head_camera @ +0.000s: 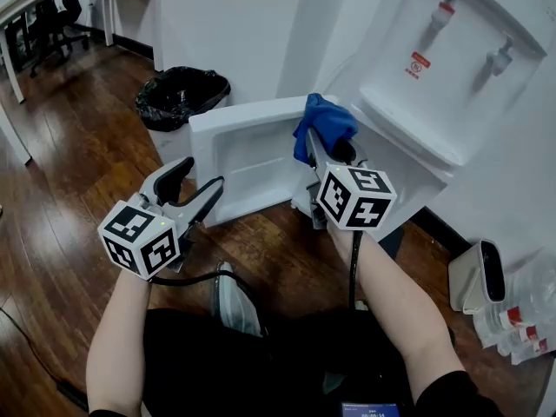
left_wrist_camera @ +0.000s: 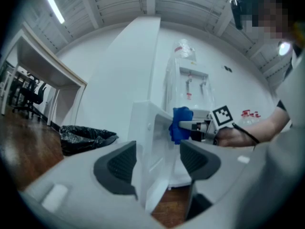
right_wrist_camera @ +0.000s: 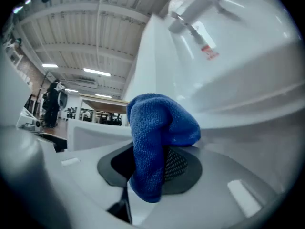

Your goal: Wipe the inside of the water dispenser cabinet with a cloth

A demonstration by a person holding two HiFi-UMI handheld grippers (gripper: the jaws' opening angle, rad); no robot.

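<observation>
The white water dispenser (head_camera: 452, 68) stands at the upper right, and its cabinet door (head_camera: 248, 159) is swung open toward me. My left gripper (head_camera: 204, 179) is shut on the door's left edge. In the left gripper view the door edge (left_wrist_camera: 148, 147) stands upright between that gripper's (left_wrist_camera: 157, 163) dark pads. Beside the door's upper right corner, in front of the cabinet opening, my right gripper (head_camera: 317, 146) is shut on a bunched blue cloth (head_camera: 323, 122). In the right gripper view the cloth (right_wrist_camera: 157, 137) bulges out over the pads (right_wrist_camera: 178, 163). The cabinet's inside is mostly hidden behind the right gripper.
A bin lined with a black bag (head_camera: 181, 94) stands left of the door against the wall. A small white appliance (head_camera: 478, 276) and several bottles (head_camera: 521, 324) sit on the wooden floor at the right. A desk and office chairs (head_camera: 48, 16) are at the far left.
</observation>
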